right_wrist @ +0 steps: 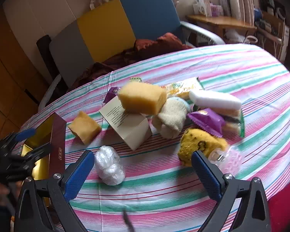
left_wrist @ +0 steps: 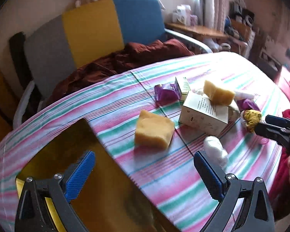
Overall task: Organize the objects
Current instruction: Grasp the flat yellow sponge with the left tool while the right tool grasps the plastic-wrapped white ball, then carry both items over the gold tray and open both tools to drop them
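Stuff's all heaped mid-surface: a tan sponge block (right_wrist: 142, 97) sits tilted on a tipped white carton (right_wrist: 128, 123), with a second sponge (right_wrist: 85, 126) lying apart toward the left edge, next to the gold-lined open box (right_wrist: 57, 133). A clear plastic wad (right_wrist: 109, 165) lies near the front edge.

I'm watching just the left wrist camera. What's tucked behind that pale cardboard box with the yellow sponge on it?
Observer: A rolled cream knitted sock lies right beside the pale cardboard box.
Operator: Anything beyond that?
Observer: A long white foam block rests on a clear green-edged pack.
Operator: And the shiny gold tray?
Observer: Its outer wall is dark red, with small gold lettering.
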Available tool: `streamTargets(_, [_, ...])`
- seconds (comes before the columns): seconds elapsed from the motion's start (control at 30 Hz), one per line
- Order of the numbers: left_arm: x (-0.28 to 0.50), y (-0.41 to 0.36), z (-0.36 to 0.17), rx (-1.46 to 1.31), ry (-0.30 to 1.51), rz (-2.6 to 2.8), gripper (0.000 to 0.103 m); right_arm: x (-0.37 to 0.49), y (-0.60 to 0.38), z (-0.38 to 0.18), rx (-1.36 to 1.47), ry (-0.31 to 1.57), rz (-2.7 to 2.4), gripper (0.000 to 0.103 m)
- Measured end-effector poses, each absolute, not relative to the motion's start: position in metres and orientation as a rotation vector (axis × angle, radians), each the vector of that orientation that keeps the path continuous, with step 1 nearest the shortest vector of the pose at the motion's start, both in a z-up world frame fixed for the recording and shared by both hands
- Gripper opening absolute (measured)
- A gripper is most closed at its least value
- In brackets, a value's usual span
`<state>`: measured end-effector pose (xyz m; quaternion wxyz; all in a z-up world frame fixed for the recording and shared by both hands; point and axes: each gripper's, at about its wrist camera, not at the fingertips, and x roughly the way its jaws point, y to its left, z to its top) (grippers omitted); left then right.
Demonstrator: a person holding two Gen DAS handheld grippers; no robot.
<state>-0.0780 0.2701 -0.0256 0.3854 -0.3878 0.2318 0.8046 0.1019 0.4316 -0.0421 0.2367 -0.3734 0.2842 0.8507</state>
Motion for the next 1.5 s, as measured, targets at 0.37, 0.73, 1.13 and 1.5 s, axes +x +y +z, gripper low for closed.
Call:
streamTargets(0.37, [-0.116,0.343,-0.077,-1.094,0.816,1.912,0.101,0.091,0.423,-0.046,-1.088,0.778,2.395,0.103])
streamTargets(0.73, [-0.125,0.338,-0.091,-1.159,0.710,1.864,0.063,0.080,0.416,-0.054,-1.180,0.731,2.387,0.098])
streamTargets(1.13, [-0.089,0.252,-0.017,-1.058,0.392,2.009,0.064,0.038,0.389,-0.076,-1.400,0.539,2.394,0.080])
streamTargets(1.5, [-0.067,0.137,-0.014,-1.076,0.143,2.208,0.064,0.015,0.387,-0.095,-1.475,0.480,2.397,0.037])
